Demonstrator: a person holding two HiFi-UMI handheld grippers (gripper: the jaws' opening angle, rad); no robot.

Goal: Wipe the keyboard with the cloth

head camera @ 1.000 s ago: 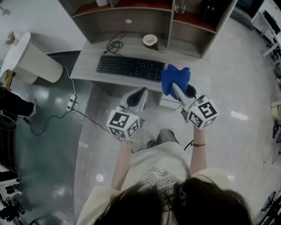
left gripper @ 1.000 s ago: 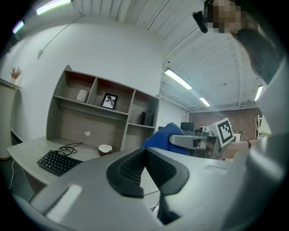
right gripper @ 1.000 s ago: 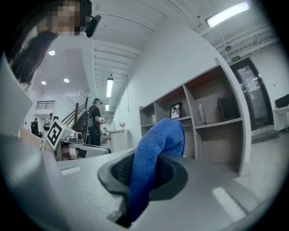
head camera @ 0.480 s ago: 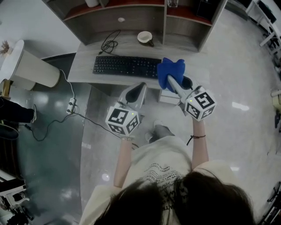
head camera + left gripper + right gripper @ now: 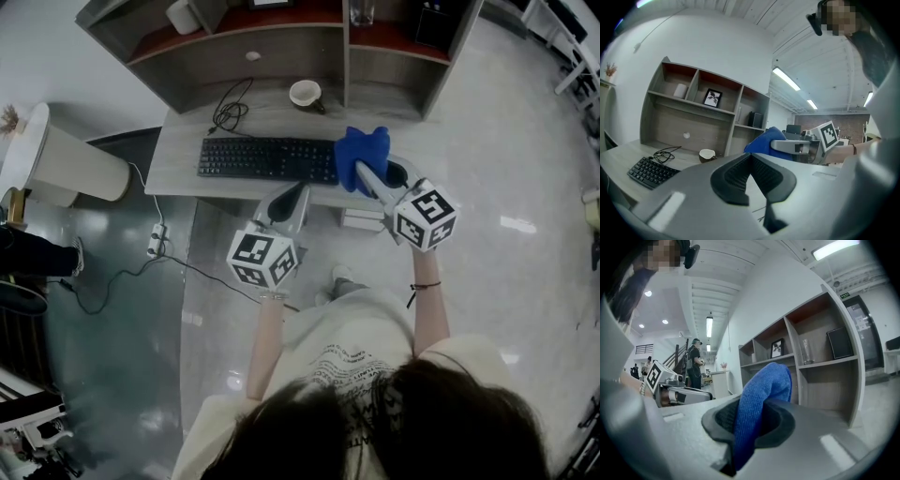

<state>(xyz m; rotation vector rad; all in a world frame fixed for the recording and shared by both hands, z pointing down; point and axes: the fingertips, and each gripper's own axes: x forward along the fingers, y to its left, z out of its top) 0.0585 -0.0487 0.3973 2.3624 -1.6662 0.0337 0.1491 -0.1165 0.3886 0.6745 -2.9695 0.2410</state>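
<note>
The head view alone lays out the whole keyboard [image 5: 267, 159] flat on the desk [image 5: 183, 155], with a cup [image 5: 305, 93] and a coiled cable [image 5: 225, 112] behind it; the left gripper view catches just its left end, and the right gripper view looks past it to the shelves, a framed picture [image 5: 776, 348] and a glass [image 5: 807, 351]. The right gripper [image 5: 362, 172] is clamped on the blue cloth [image 5: 360, 146], which bunches up out of its jaws above the keyboard's right end. The left gripper [image 5: 299, 191] has its jaws pressed together with nothing between them. Against a second ago, both grippers have moved closer to the desk, the left tip now overlapping its front edge
</note>
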